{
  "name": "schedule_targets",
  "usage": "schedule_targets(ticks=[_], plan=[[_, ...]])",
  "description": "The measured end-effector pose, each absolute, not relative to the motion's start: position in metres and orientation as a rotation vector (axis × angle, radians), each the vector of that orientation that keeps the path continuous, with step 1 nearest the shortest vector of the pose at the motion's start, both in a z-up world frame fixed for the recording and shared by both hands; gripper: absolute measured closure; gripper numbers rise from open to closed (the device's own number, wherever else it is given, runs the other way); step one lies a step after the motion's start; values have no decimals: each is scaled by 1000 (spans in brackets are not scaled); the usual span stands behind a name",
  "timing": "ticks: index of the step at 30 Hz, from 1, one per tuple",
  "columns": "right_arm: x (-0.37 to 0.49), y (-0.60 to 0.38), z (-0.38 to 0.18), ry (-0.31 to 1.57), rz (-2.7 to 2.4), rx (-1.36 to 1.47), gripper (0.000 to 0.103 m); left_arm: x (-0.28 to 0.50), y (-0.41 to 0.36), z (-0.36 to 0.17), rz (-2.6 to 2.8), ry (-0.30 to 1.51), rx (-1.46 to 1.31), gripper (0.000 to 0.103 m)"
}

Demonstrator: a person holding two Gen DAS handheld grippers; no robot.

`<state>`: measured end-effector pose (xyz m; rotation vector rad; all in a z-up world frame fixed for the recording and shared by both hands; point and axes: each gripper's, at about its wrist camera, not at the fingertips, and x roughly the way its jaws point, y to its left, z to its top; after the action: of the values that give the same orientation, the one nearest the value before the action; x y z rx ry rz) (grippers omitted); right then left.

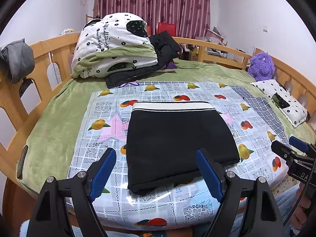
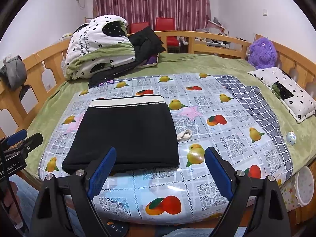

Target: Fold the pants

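Bed point(image 1: 59, 118) with a green blanket takes up most of both views, and everything else sits relative to the fruit-print mat point(image 2: 227, 130) laid over it. Quilt point(image 1: 110, 45) is bundled up past the mat's far-left corner, pillow point(image 2: 286, 92) is off its right edge, purple plushie point(image 2: 261, 52) is behind that by the rail.

Pants point(image 1: 177, 140) are lying flat mid-mat, a bit toward the left side, already a compact black rectangle with the white waistband at the far end. Little loop of white cord point(image 2: 184, 134) pokes out at their right edge.

Left gripper point(image 1: 156, 172) is spread wide at the near edge of the pants, gripping nothing. Right gripper point(image 2: 160, 169) is spread too, near the near-right corner, also empty.

My read: folding looks pretty much done, hands are off. If anything's left, it's one more fold of the near edge up to the waistband, or tucking that cord in, which would need both sets of jaws pinching the near corners evenly.
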<state>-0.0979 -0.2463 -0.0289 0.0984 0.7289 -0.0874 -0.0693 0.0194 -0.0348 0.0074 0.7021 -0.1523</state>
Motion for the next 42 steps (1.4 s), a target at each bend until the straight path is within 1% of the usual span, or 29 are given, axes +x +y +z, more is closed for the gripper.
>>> schedule_targets(ticks=[42], plan=[[-94, -245, -29, 725, -90, 104, 13, -65, 22, -32, -142, 692, 2, 21]])
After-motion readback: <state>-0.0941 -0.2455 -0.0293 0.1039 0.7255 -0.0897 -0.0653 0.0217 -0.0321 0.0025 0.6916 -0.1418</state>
